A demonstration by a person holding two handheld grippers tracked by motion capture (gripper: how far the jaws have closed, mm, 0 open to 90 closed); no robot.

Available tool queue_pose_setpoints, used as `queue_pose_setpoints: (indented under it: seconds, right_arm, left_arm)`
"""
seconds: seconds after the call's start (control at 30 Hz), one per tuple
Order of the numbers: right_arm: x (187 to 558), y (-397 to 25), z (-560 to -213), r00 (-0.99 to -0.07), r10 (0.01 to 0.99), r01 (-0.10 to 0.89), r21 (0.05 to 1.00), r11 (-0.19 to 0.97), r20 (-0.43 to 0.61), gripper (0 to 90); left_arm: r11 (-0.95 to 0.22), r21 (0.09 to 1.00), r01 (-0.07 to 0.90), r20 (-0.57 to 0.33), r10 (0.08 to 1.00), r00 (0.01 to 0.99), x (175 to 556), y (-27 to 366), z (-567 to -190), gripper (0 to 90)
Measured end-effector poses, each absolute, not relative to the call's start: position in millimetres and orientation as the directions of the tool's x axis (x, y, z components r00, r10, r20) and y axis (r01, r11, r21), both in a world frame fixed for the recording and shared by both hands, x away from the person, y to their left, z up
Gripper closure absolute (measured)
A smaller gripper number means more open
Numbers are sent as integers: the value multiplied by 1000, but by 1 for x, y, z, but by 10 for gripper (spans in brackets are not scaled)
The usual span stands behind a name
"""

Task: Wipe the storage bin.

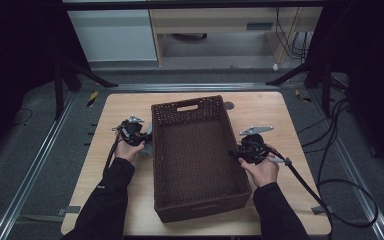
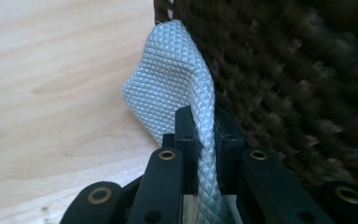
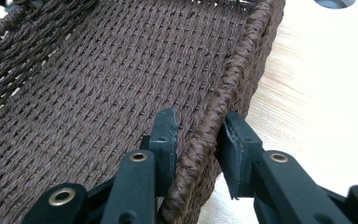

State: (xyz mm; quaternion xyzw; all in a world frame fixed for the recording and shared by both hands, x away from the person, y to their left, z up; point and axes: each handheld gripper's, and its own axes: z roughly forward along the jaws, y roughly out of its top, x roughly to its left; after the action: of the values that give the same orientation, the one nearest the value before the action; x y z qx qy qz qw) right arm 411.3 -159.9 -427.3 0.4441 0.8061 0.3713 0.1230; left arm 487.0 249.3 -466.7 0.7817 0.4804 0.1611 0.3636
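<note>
A dark brown woven basket [image 1: 195, 155] stands in the middle of the light wooden table [image 1: 270, 115], nothing showing on its floor. My left gripper [image 1: 145, 140] is against the basket's left outer wall [image 2: 298, 84]. In the left gripper view the gripper [image 2: 205, 135] is shut on a fold of pale grey textured cloth [image 2: 168, 84], which bunches up beside the wall [image 1: 148, 148]. My right gripper [image 1: 235, 152] sits at the basket's right rim [image 3: 242, 56]. There the gripper [image 3: 200, 140] straddles the rim, one jaw inside and one outside, both pressed on it.
A round grey grommet [image 1: 228, 105] lies in the table just behind the basket. Bare tabletop runs along both sides of the basket. Black cables [image 1: 330, 150] trail off the right edge to the floor. Dark stand legs [image 1: 300, 70] rise behind the table.
</note>
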Motion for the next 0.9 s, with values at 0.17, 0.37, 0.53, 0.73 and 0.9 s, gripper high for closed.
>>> queue_pose_setpoints:
  seconds: [0.17, 0.37, 0.53, 0.73, 0.9]
  right_arm:
    - [412, -160, -427, -574, 808, 626, 707, 328, 134, 685]
    - [411, -160, -427, -574, 808, 626, 707, 328, 133, 686]
    - [411, -160, -427, -574, 808, 626, 707, 329, 133, 685]
    - [412, -160, -427, -573, 809, 627, 707, 328, 133, 685]
    - [411, -160, -427, -569, 812, 628, 707, 324, 133, 687]
  left_arm:
    - [-260, 787, 560, -74, 860, 504, 475, 253, -432, 819]
    - [-305, 794, 527, -31, 844, 535, 466, 248, -422, 820]
    - [-293, 767, 571, -75, 843, 533, 466, 246, -441, 819]
    - [-327, 718, 614, -87, 834, 545, 461, 241, -467, 820]
    - [-356, 693, 627, -79, 827, 557, 456, 238, -476, 819]
